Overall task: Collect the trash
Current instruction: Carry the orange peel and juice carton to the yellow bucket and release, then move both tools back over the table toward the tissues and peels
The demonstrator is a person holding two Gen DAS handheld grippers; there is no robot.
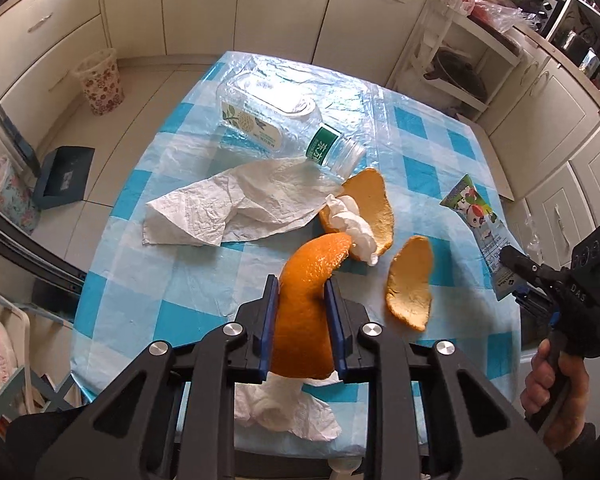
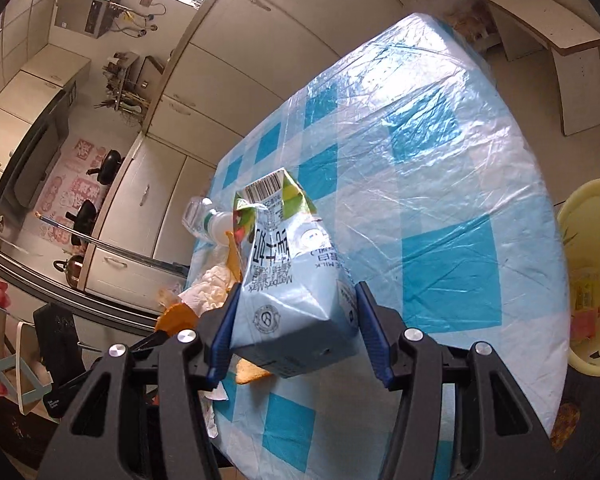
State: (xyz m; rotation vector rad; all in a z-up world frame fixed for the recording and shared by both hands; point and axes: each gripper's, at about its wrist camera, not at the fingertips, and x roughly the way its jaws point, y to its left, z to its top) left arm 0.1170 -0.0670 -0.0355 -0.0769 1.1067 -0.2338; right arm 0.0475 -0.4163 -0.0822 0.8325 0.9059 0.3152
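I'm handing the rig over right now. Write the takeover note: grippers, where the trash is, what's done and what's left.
Left gripper: shut on an orange peel, lifted over the near edge of the table.
Right gripper: milk carton sits between the jaws; left pad touches it, right pad shows a gap, so the grip is not certain.
Still on the table: empty plastic bottle lying on its side, large tissue, crumpled tissue, two more peels, another tissue at the near edge.
Yellow bin stands beside the table and already holds some trash.
Left: bin both held items, then clear the rest.
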